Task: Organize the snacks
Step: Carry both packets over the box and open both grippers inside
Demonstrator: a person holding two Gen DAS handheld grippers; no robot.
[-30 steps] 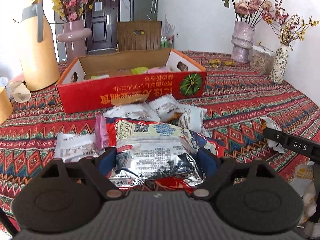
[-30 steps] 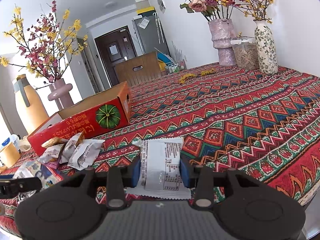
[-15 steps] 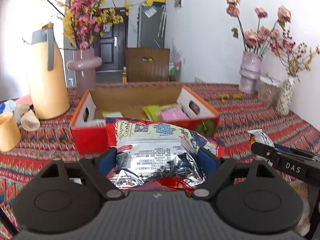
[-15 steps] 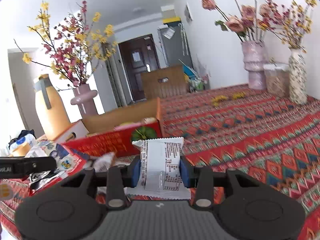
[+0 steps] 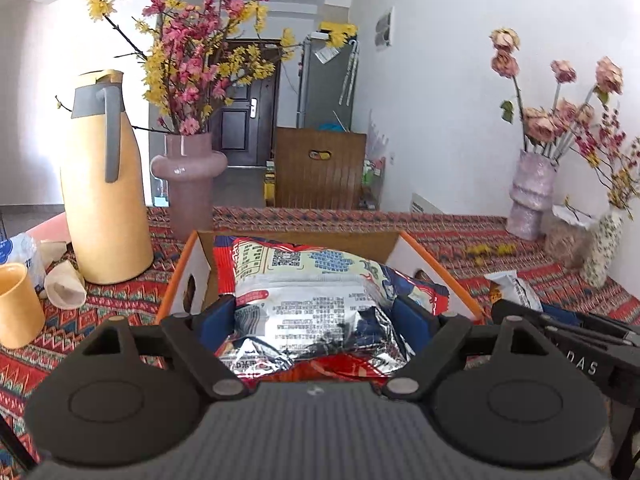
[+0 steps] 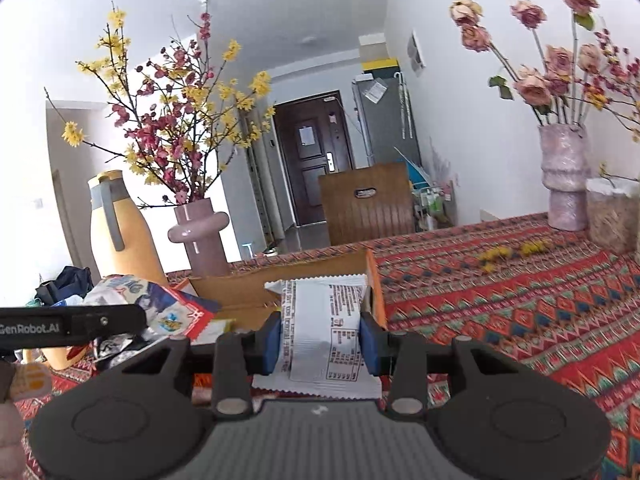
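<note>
- The foil bag [image 5: 320, 308], big and crinkled, silver with red edges and a printed panel, sits clamped between the blue pads of the left gripper [image 5: 316, 320], whose jaws stand wide around it.
- The white packet [image 6: 324, 332], flat with a serrated hem and black print, is pinched by the right gripper [image 6: 320, 338] at a narrow setting.
- Both snacks hang above the near edge of the box [image 5: 420, 256], an open cardboard carton with orange trim and hand-holes in its end walls.
- The step in hand looks like carrying both snacks over the box to drop them in. To do it well, clear the near wall first, then lower each inside before letting go.
- The two grippers are close together; release them apart so the bag does not bury the packet.
- What already lies in the box is mostly hidden behind the bag, so free space is probably best judged once over the rim.
- Around the box: patterned cloth [image 6: 520, 300], a tan jug [image 5: 104, 184] and a pink vase [image 5: 188, 184] just beyond.
</note>
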